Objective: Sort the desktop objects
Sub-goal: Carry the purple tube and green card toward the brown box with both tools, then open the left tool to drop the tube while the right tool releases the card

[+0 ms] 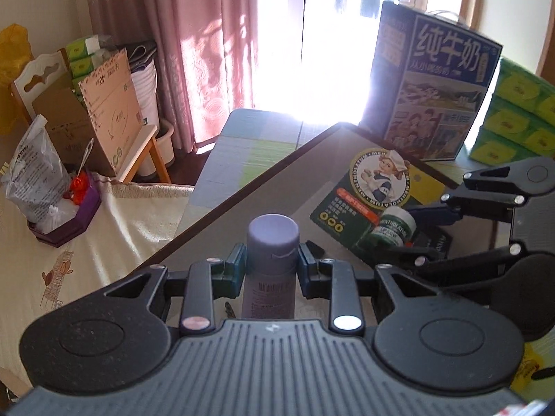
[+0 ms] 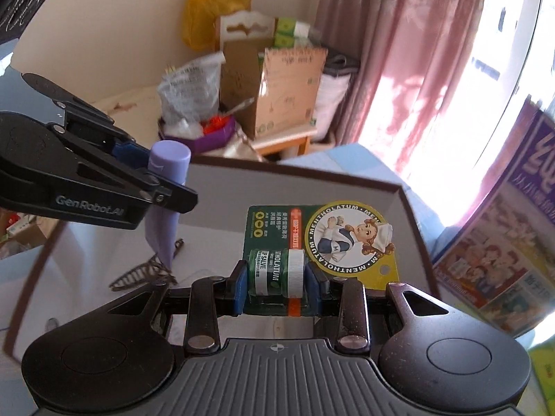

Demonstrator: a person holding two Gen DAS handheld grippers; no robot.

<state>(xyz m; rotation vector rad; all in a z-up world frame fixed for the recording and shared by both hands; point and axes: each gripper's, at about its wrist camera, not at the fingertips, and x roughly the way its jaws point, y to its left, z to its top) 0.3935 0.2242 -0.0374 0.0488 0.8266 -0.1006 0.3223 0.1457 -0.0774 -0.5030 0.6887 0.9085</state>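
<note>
My left gripper (image 1: 272,263) is shut on a purple tube (image 1: 272,239), held upright cap-up over a shallow white box (image 1: 277,187) with a dark rim. The tube also shows in the right wrist view (image 2: 168,173). My right gripper (image 2: 275,282) is shut on the green jar of a Mentholatum lip salve pack (image 2: 277,267). Its green and yellow card (image 2: 333,239) lies low inside the same box. In the left wrist view the pack (image 1: 357,201) sits right of the tube, with the right gripper (image 1: 416,232) on it.
A dark hair clip (image 2: 145,272) lies in the box under the tube. A blue milk carton box (image 1: 433,83) and green tissue packs (image 1: 517,111) stand behind the box. A purple tray (image 1: 66,215), bags and cardboard boxes (image 1: 104,118) are to the left.
</note>
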